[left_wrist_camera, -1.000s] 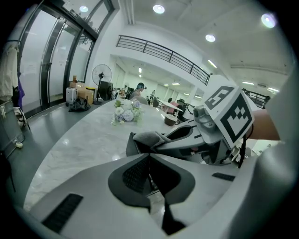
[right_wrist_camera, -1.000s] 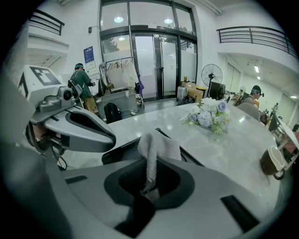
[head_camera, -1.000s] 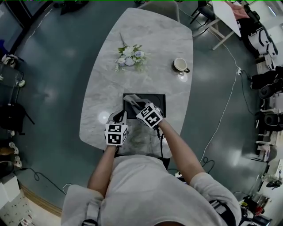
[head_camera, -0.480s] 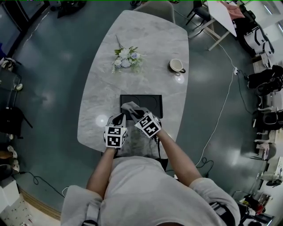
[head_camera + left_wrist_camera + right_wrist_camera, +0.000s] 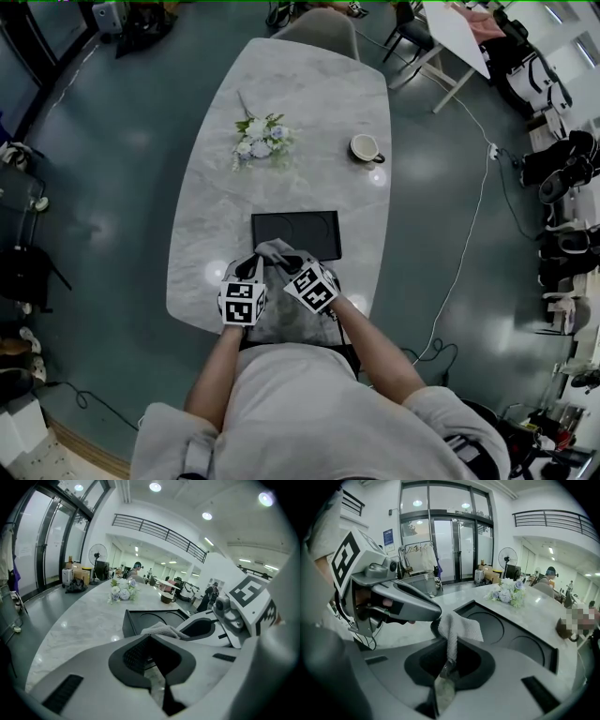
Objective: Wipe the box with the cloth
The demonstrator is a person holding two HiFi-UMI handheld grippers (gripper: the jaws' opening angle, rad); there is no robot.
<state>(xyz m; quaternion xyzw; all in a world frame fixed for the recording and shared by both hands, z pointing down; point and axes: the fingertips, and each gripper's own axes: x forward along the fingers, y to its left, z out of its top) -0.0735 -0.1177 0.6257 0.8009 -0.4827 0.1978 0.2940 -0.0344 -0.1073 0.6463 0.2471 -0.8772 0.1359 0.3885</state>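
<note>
A person in a pale grey top is standing at the near end of a long, rounded, grey marble-patterned desk, and I am looking on from beside them. They are holding a hand-held tool in each hand, each one carrying a white cube with black square markers.

A flat black rectangular box with two shallow round hollows in its top is lying on the desk close to the near edge, right in front of the person.

The right claw is pressing its jaws tightly together on a small pale grey towelling cloth. The cloth is rising out of the pinch, and its loose end is flopping over the near left corner of the box.

The left claw is sitting just to the left of the right one. Its jaws are meeting at their tips, with nothing caught between them. Its nose is pointing at the near left corner of the box, just beside the cloth. I cannot tell whether it is touching either.

Further along the desk, well apart from the box, a small bunch of white and pale blue flowers is lying on its side. A pale cup with a dark drink is standing to the right of the flowers.
</note>
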